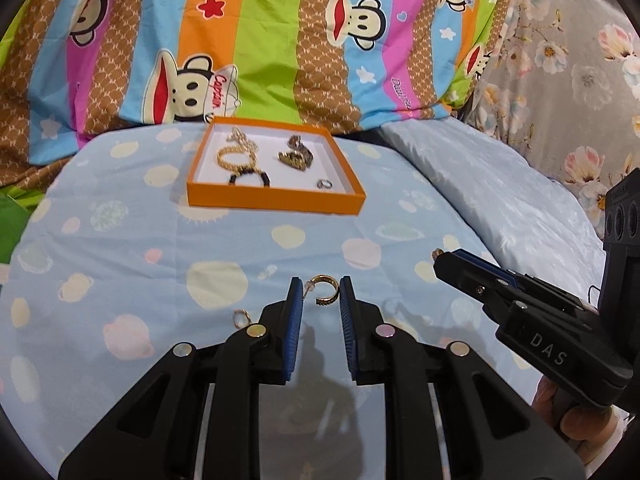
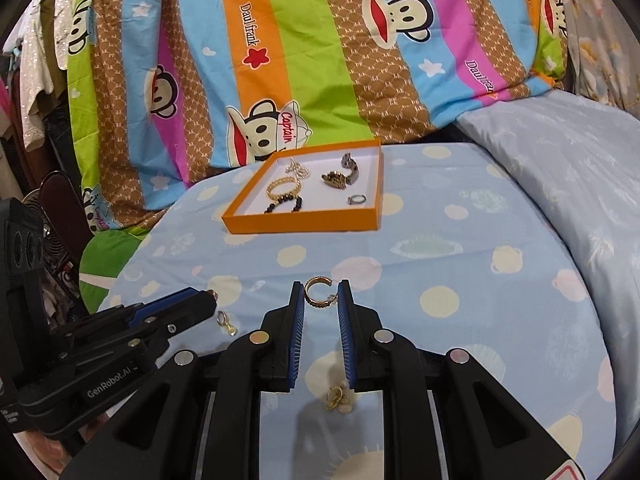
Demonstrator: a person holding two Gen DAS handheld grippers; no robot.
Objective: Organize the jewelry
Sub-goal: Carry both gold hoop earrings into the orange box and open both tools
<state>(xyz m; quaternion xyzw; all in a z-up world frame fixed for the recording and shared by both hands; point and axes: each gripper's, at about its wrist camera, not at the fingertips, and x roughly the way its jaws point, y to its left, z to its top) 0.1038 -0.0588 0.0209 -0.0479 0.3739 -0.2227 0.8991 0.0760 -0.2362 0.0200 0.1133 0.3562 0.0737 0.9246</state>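
Note:
My left gripper [image 1: 321, 292] is shut on a gold hoop earring [image 1: 327, 291], held just off the blue spotted bedsheet [image 1: 120, 240]. My right gripper [image 2: 320, 294] is shut on a matching gold hoop earring [image 2: 315, 295]. Each gripper shows in the other's view: the right gripper [image 1: 439, 258] at the right, the left gripper [image 2: 212, 300] at the left. Farther back lies an orange tray [image 1: 276, 202] [image 2: 304, 226] holding a gold chain [image 1: 240, 140], a black bead bracelet [image 1: 248, 178], a dark watch-like piece [image 1: 296, 156] and a silver ring [image 1: 325, 184].
Small gold earrings lie loose on the sheet [image 1: 240, 317] [image 2: 226, 322] [image 2: 336, 397]. A striped monkey-print quilt [image 1: 260, 40] rises behind the tray. A pale blue pillow [image 1: 500, 200] lies to the right. Clothes and a fan [image 2: 44, 220] stand at the left.

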